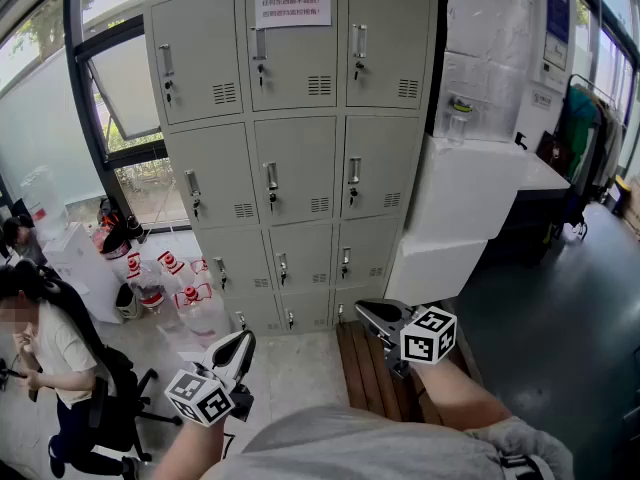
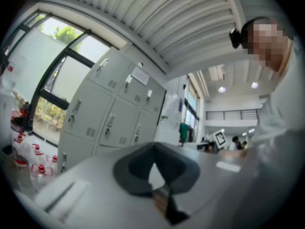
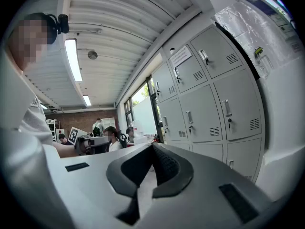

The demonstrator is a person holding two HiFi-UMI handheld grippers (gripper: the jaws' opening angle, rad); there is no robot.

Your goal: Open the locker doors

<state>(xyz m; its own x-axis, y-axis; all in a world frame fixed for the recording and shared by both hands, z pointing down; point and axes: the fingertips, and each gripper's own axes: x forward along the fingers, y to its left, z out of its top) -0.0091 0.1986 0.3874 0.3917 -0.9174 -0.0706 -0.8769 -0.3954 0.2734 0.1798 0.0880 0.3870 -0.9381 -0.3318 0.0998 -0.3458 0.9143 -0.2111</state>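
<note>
The tall grey metal locker cabinet (image 1: 300, 148) stands upright against the wall, ahead of both grippers and well apart from them. It has three columns and four rows of doors, and every door sits flush and closed. To its left is a large window; to its right, a white boxy unit (image 1: 465, 193) stands just beside it.

A brown slatted wooden bench (image 1: 372, 368) lies on the floor in front of the cabinet's lower right corner.

The right gripper (image 1: 366, 311) hangs over the bench, with its tips directed towards the bottom row of doors. In the right gripper view its dark fingers (image 3: 167, 163) meet at the tips, fully closed, with nothing held between them.

The left gripper (image 1: 243, 344) is lower and further left, over the bare floor. In the left gripper view its fingers (image 2: 136, 168) likewise meet at the tips and hold nothing.

A white paper notice (image 1: 292, 3) is fixed to the top middle door. Each door carries a small upright metal handle (image 1: 271, 176); neither gripper touches one
</note>
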